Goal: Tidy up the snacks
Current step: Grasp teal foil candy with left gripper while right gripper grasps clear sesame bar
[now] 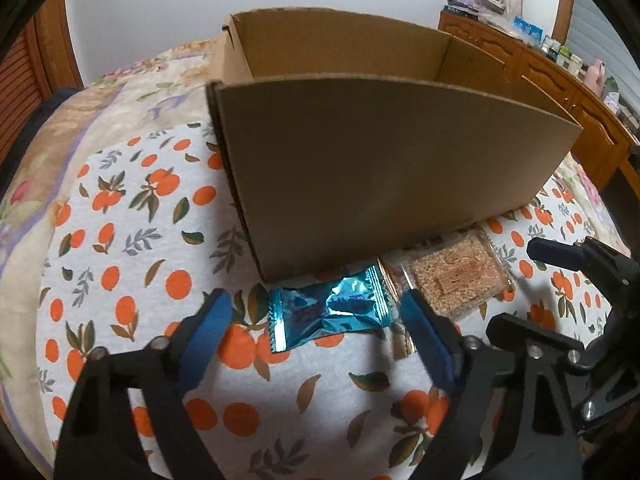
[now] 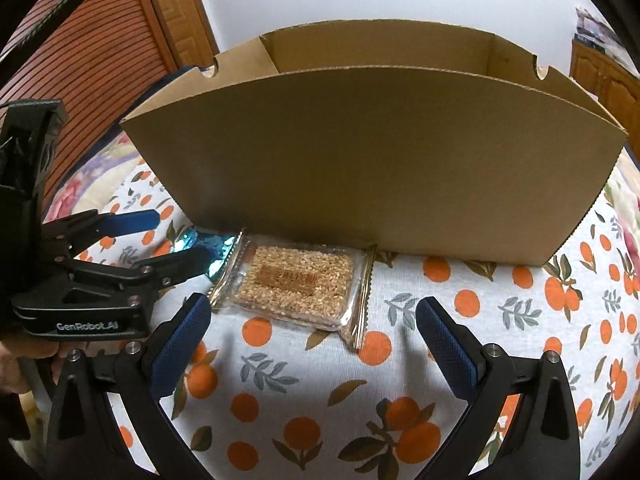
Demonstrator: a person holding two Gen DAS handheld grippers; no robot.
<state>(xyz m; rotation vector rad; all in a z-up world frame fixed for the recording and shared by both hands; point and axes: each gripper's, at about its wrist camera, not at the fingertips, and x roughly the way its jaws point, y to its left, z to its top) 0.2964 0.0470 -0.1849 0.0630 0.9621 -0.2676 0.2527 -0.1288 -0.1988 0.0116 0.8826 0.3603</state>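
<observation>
The cardboard box point(image 1: 360, 168) is the landmark; before its near wall lie two snacks, one blue foil packet point(image 1: 330, 312) at left, one clear-wrapped sesame bar point(image 2: 296, 280) at right. The left gripper point(image 1: 316, 320) straddles the packet, jaws apart, not pressing; the right gripper point(image 2: 312, 320) gapes empty before the bar. Each should centre its wrapper before squeezing.

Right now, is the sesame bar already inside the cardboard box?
No, the sesame bar lies on the orange-print cloth in front of the cardboard box, outside its near wall.
</observation>
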